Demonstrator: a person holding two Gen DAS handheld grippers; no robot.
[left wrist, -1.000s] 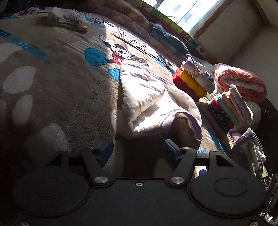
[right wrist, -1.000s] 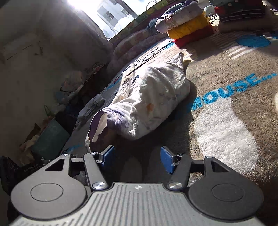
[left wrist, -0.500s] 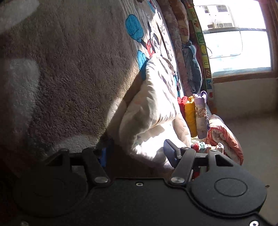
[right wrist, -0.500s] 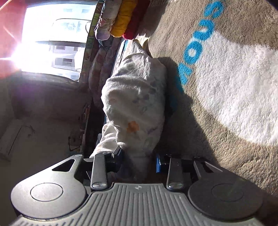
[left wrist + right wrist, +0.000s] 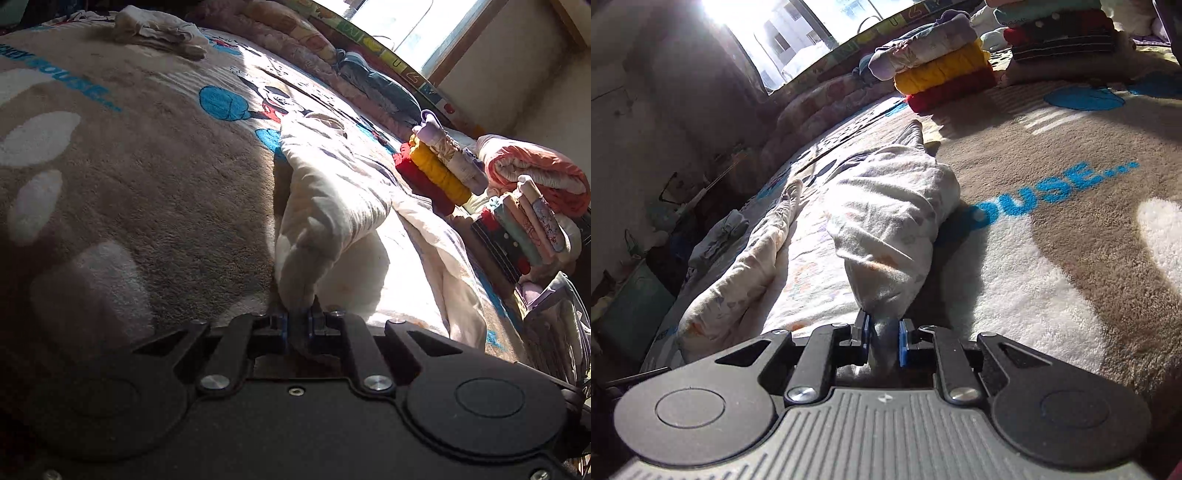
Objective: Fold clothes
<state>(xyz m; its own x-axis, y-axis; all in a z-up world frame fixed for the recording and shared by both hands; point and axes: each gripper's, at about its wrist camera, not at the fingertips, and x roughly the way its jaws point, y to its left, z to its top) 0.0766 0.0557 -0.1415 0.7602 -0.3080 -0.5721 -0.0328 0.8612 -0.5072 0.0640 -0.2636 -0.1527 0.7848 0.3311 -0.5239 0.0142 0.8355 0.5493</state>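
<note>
here both the left hand-held gripper (image 5: 298, 322) and right hand-held gripper (image 5: 882, 338) pinch thin bunches of the white printed garment (image 5: 332, 206) lying at twelve o'clock on the blanket (image 5: 147, 184), so a hard tug could slip the cloth free.

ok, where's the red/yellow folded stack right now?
In the left wrist view the folded stack sits right of centre on the brown blanket, just beyond the white garment; the right wrist view shows it top centre, near the window.

Blue "OUSE..." lettering on the brown blanket (image 5: 1071, 258); same blanket (image 5: 147, 192) reads "MOUSE"
</note>
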